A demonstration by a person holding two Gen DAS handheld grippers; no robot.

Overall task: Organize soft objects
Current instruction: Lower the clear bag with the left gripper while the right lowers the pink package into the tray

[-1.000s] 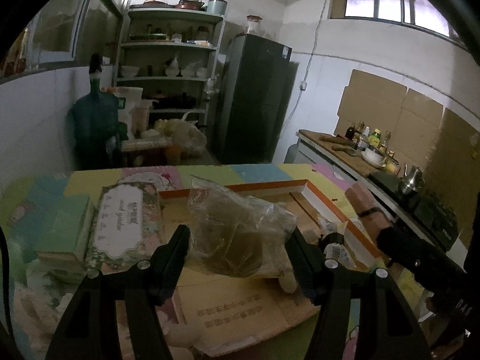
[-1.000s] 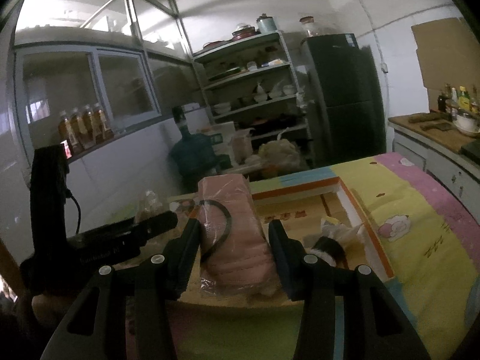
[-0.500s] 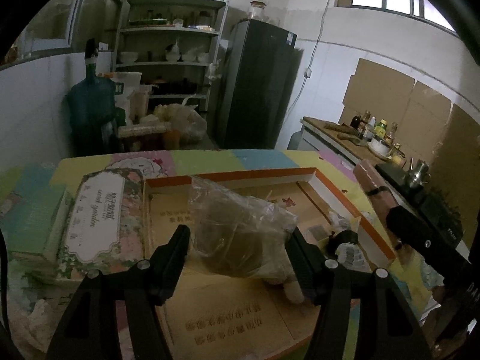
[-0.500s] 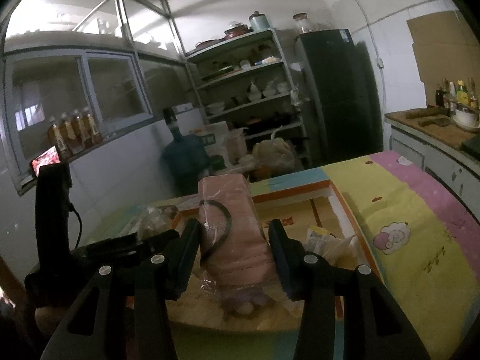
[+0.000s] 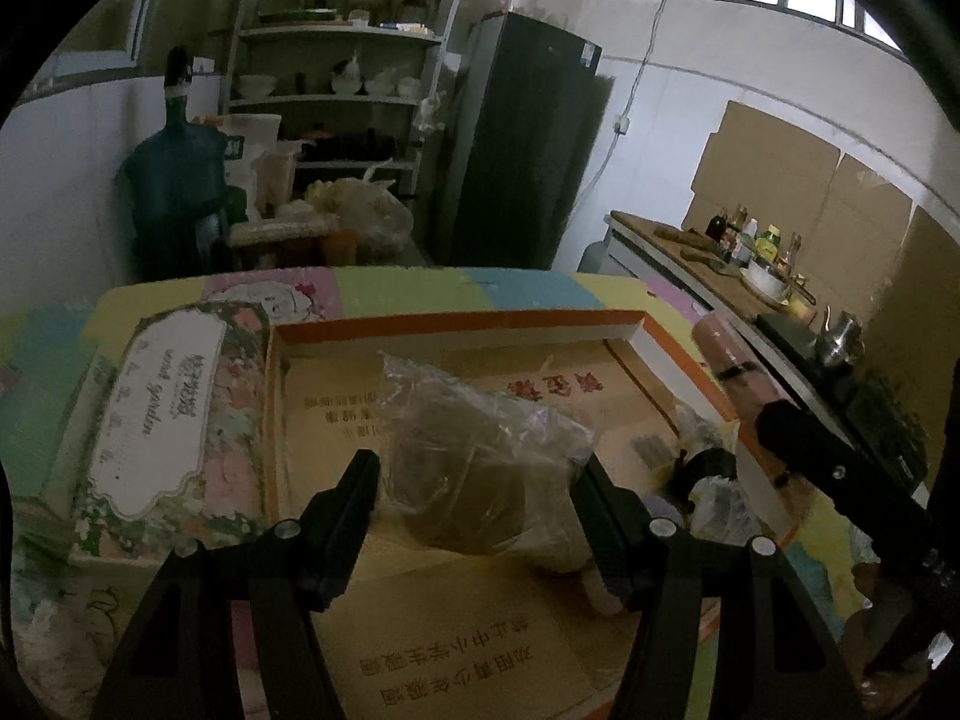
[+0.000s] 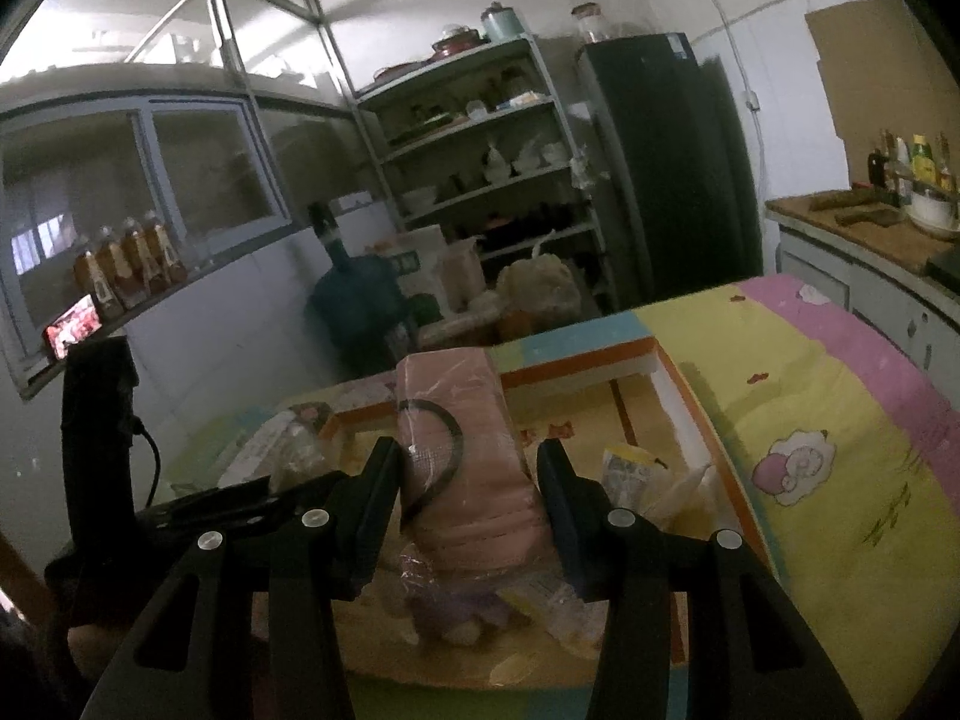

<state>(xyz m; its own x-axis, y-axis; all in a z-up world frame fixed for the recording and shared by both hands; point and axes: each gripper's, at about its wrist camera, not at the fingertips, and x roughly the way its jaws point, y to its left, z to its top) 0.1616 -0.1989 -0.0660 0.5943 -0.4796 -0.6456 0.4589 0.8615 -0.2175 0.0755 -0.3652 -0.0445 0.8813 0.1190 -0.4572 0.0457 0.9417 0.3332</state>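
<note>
The left gripper (image 5: 477, 501) holds a clear plastic bag (image 5: 474, 462) with a brownish soft bundle inside it; its two black fingers (image 5: 351, 501) stand fairly wide apart and press against the bag's left and right sides. The bag hangs over the near half of a shallow cardboard box (image 5: 456, 327) with an orange and white rim, whose tan floor carries printed characters. The box sits on a table covered with a pastel patchwork cloth (image 5: 414, 294). Just left of the box lies a flower-patterned box (image 5: 159, 414) with a white label. The right gripper (image 6: 468, 489) is closed about halfway on a pink rolled bundle (image 6: 474, 468) wrapped in clear film, with a black band (image 6: 441, 450) looped round it; both fingers touch the roll's sides and the roll stands nearly upright between them, over the near edge of the same box. In the left wrist view this pink roll shows at the far right, above the box's right rim. Small wrapped packets (image 6: 630, 474) and a purplish soft thing (image 6: 456, 606) lie on the box floor near its right wall, below and to the right of the roll. In the background stand a shelf rack (image 5: 342, 78) with dishes, a dark refrigerator (image 5: 522, 138) to its right, and a blue water jug (image 5: 174, 180) to its left.
</note>
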